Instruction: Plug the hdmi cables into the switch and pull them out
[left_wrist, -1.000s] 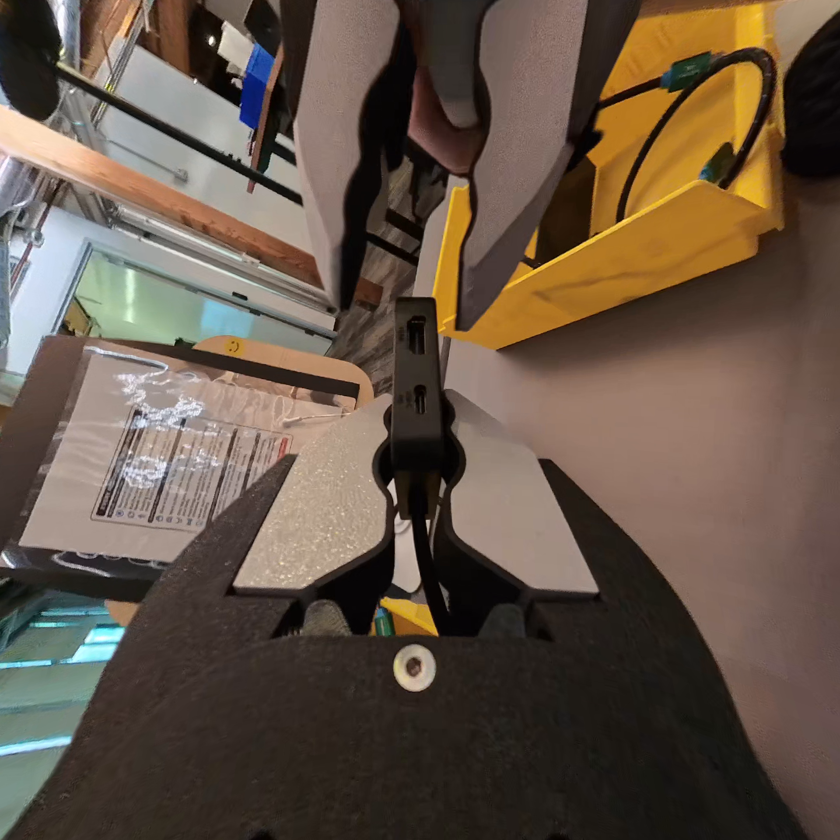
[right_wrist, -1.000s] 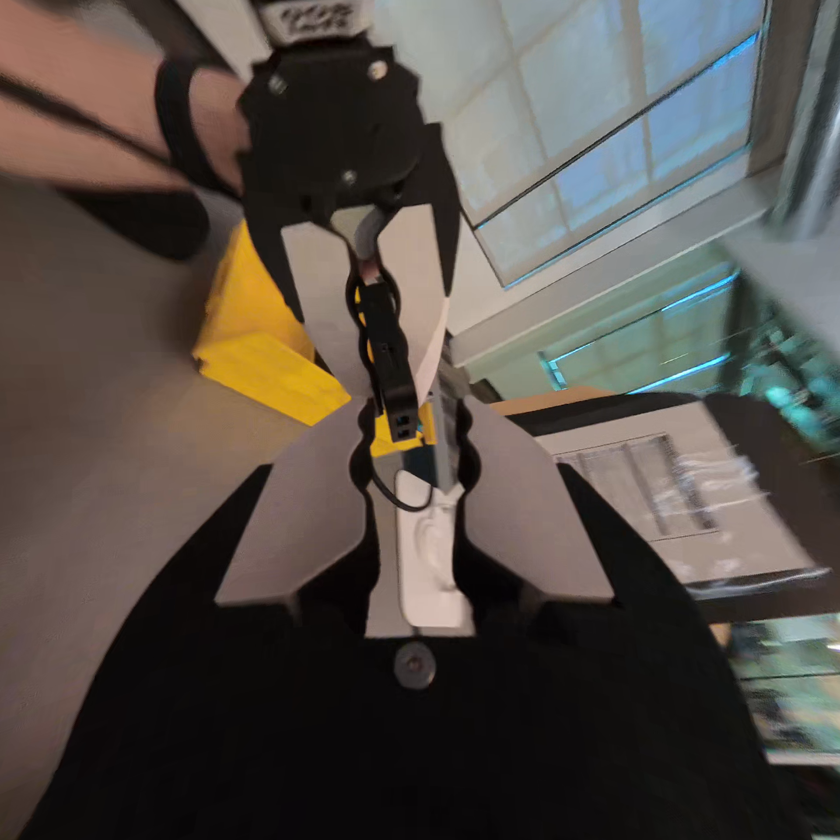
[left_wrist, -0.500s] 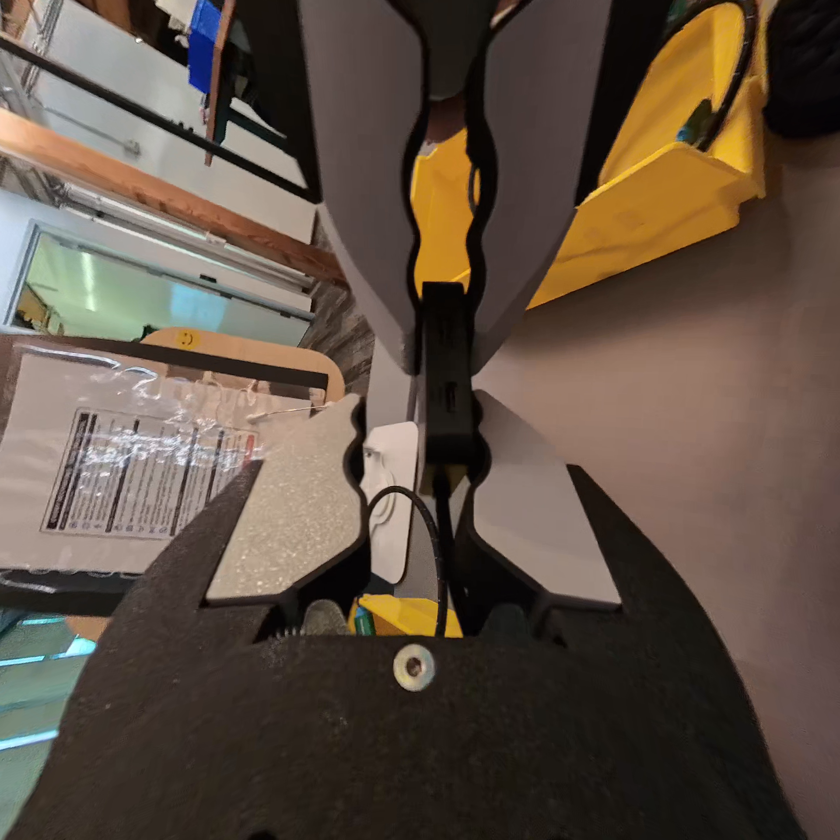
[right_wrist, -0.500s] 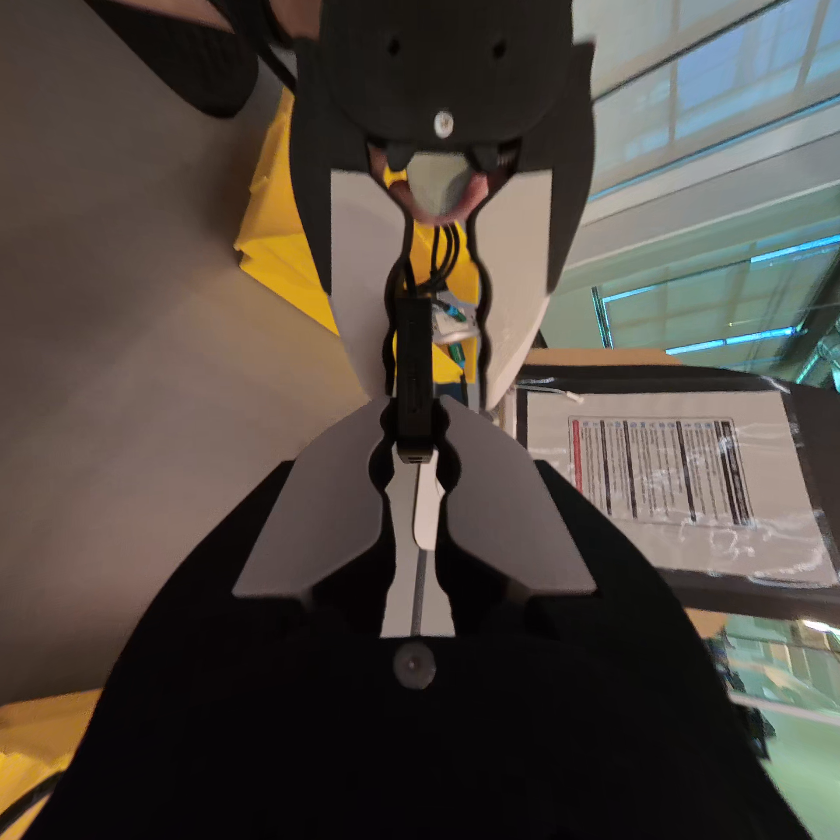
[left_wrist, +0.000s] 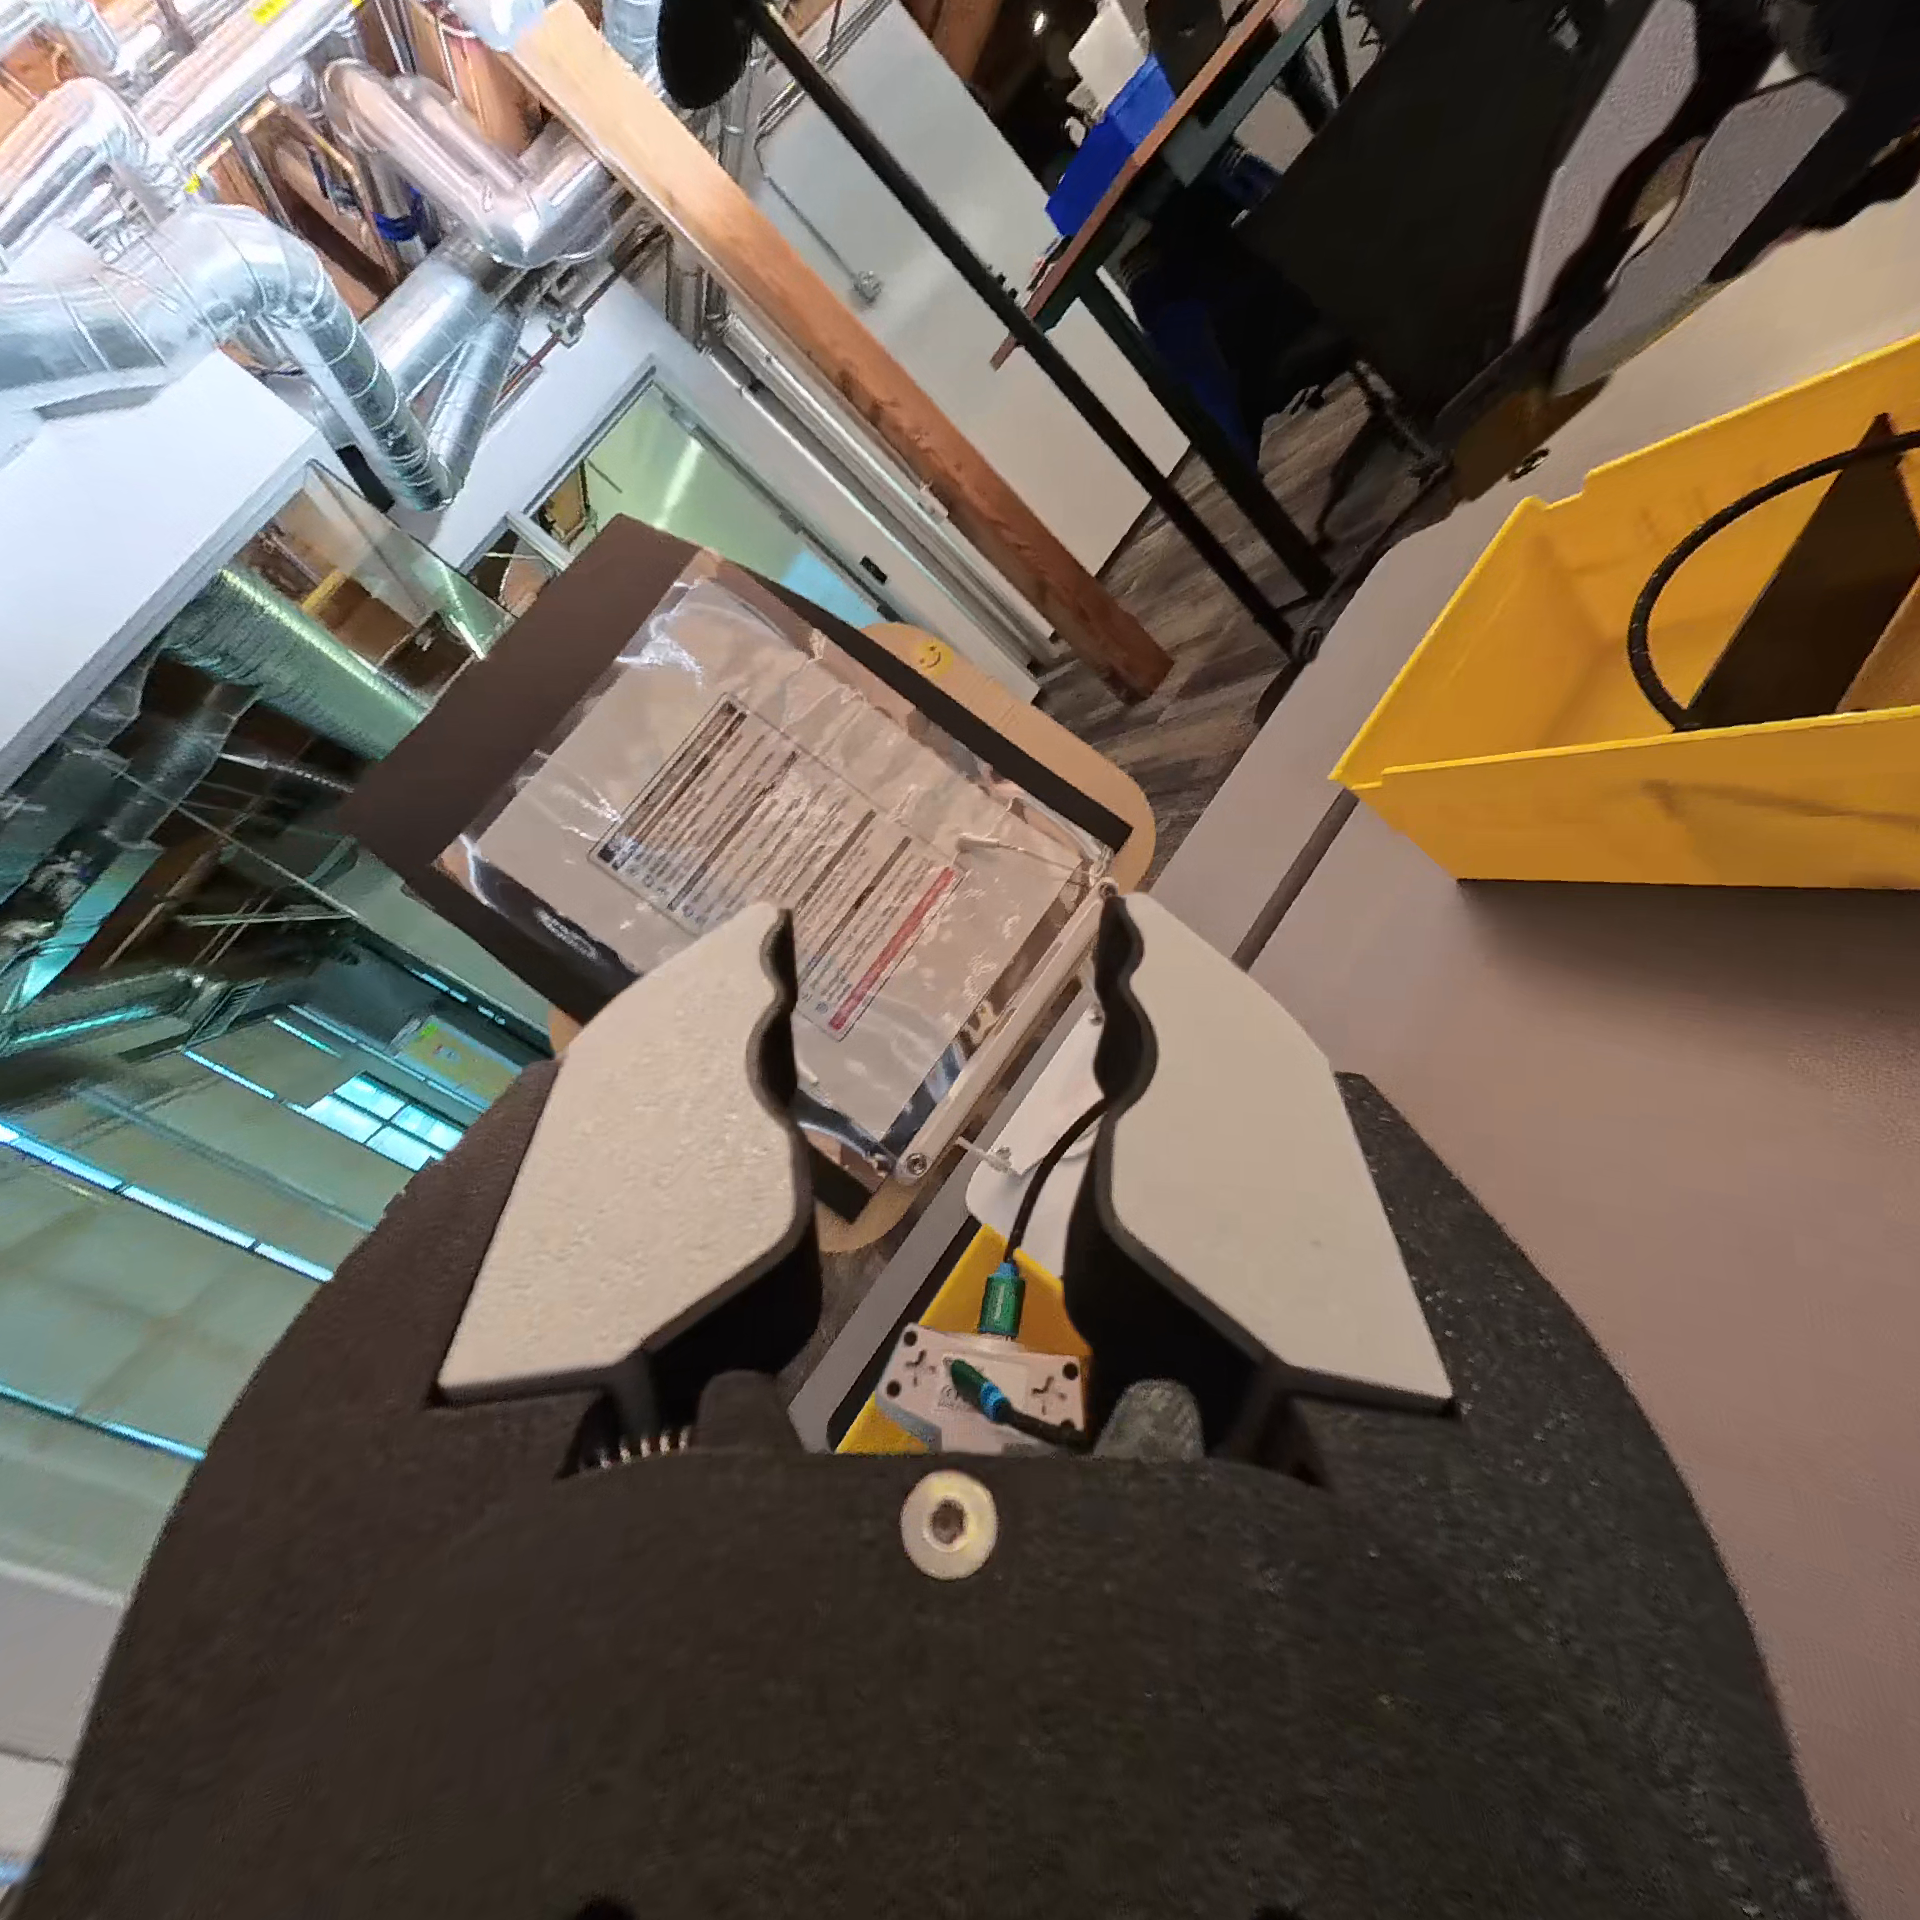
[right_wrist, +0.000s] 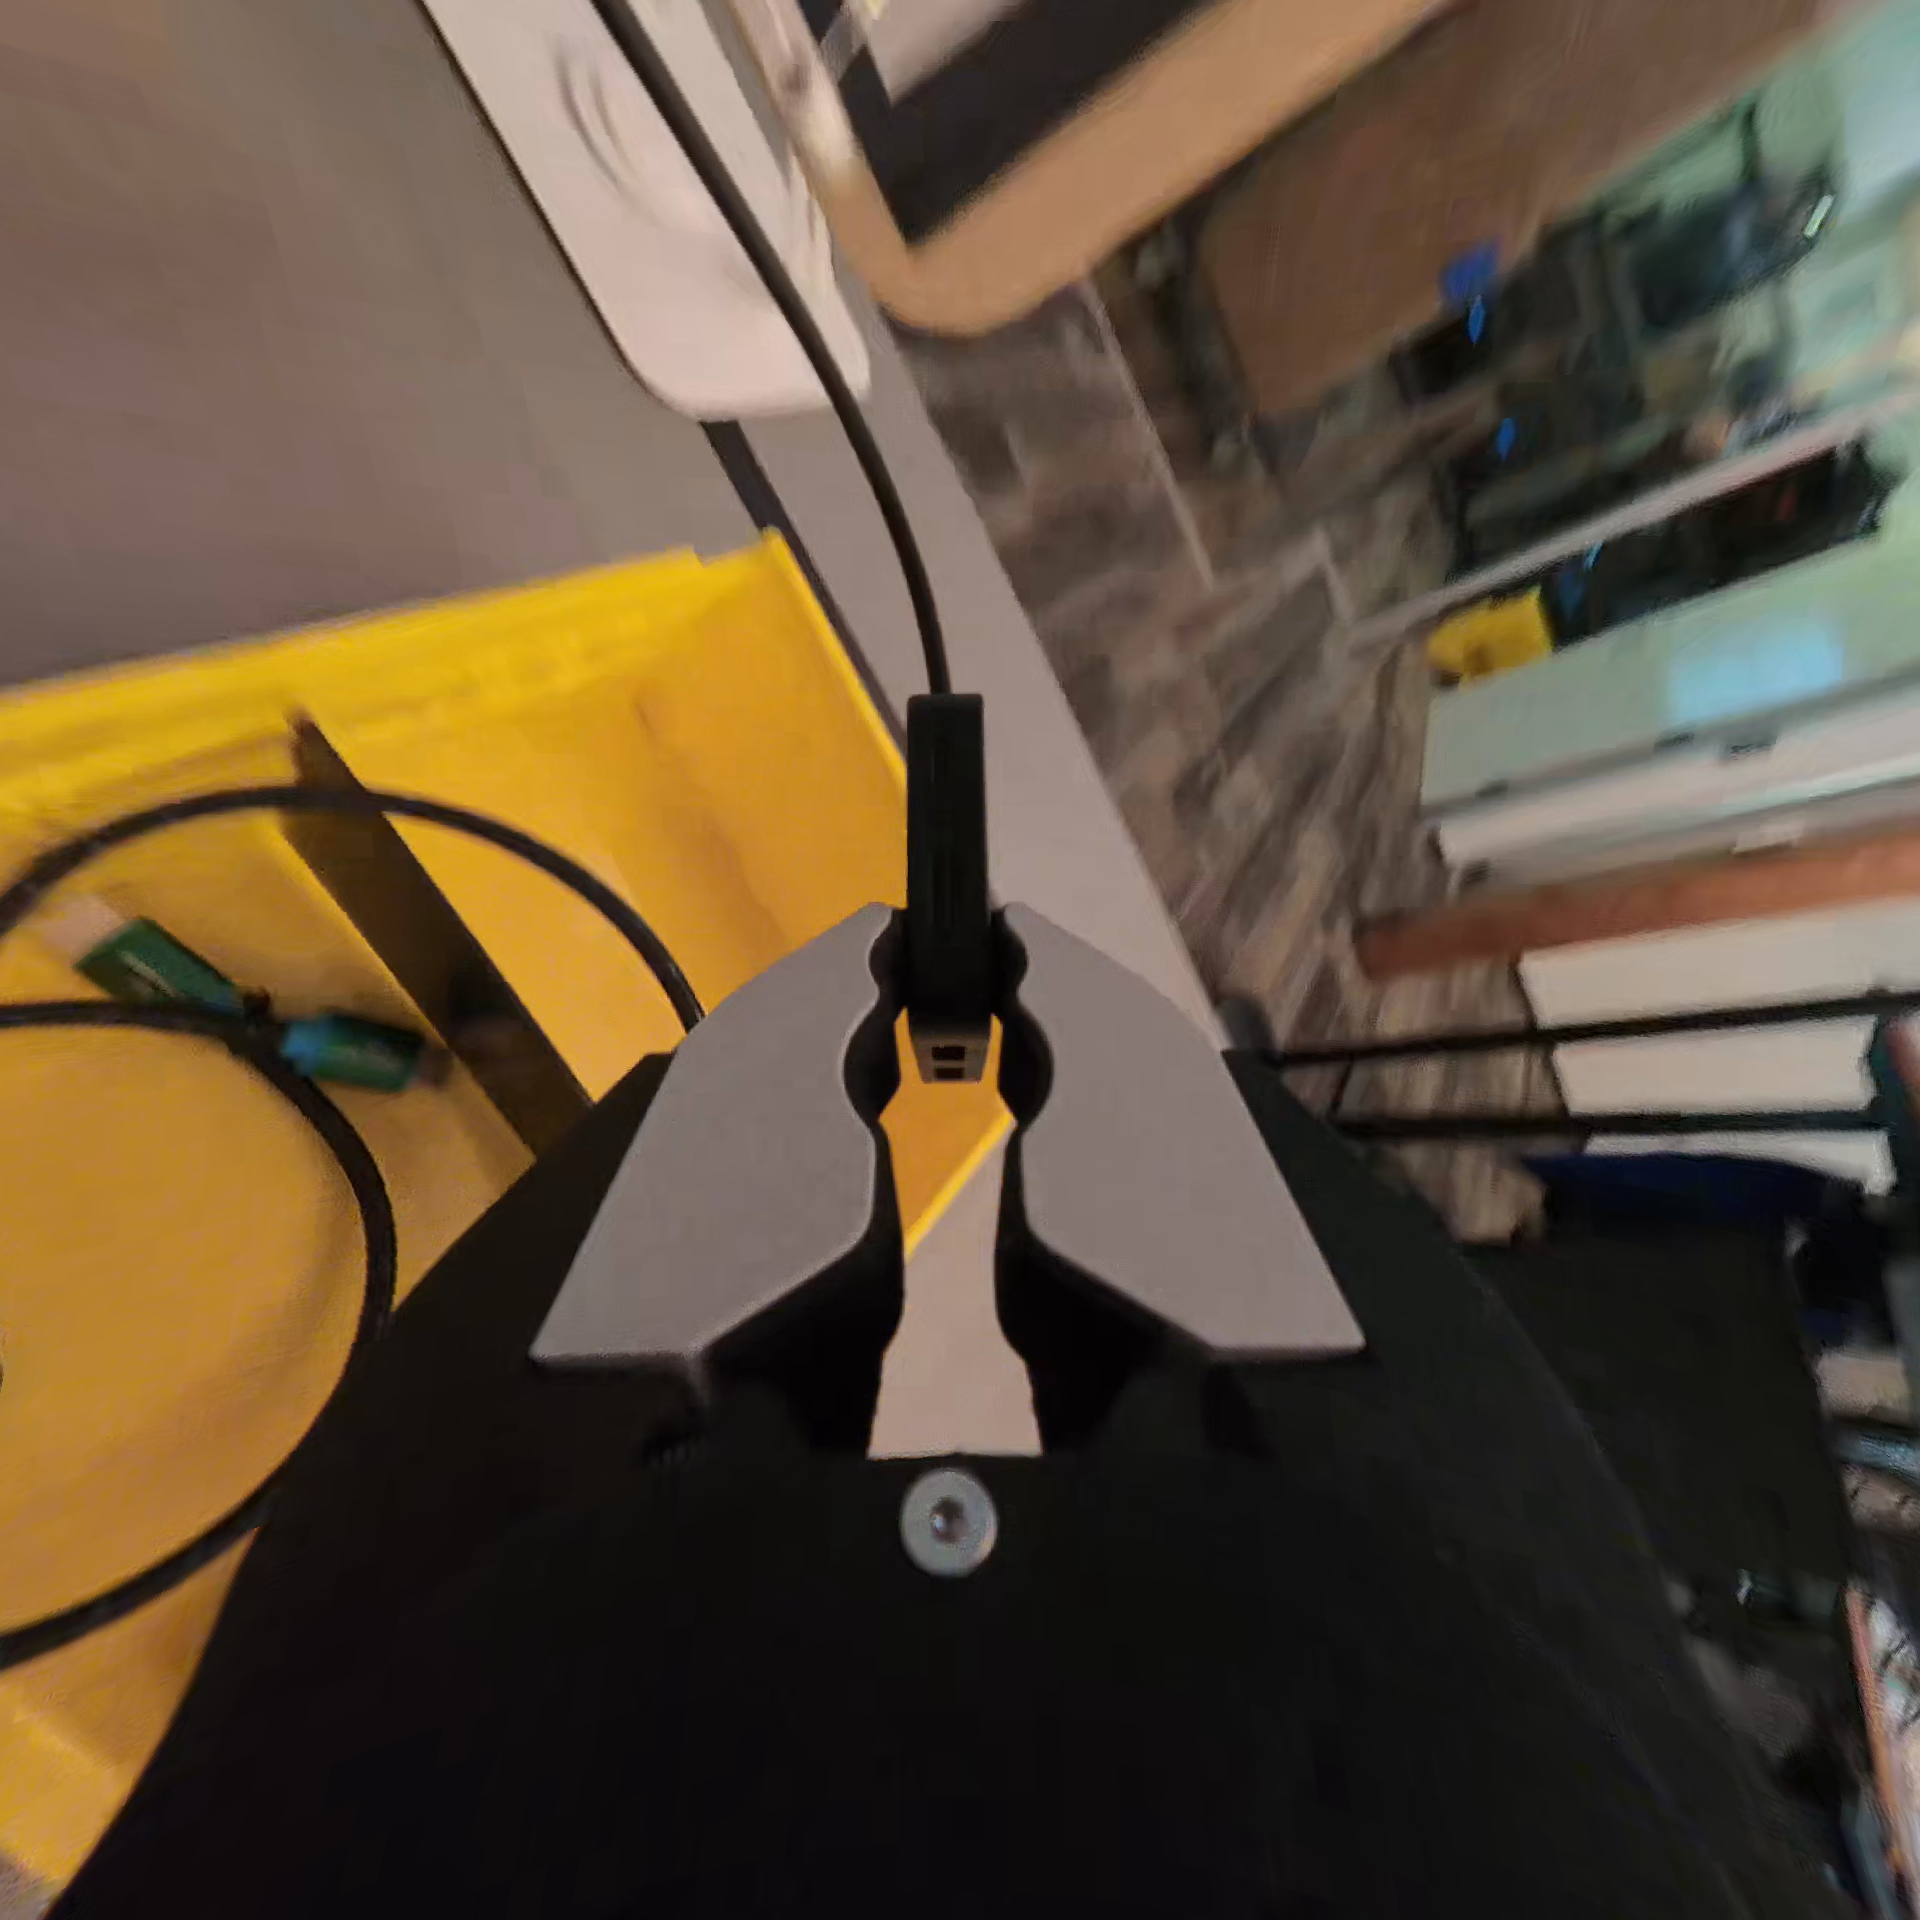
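A: How would the black HDMI switch (right_wrist: 943, 894) handle?

B: Light, rigid, probably slick; the right hand-held gripper (right_wrist: 943, 1029) pinched its port end, its thin lead trailing above the yellow bin (right_wrist: 582, 727).

A: The left hand-held gripper (left_wrist: 943, 997)?

B: Wide, empty. Green-plugged cables (right_wrist: 312, 1039) lay coiled inside that bin, likely to snag.

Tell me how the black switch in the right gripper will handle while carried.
The switch looks like a rigid slab, so it probably won't flex. Its cord curves loosely and may drag or swing. The right gripper pinches one end only, so it could pivot.
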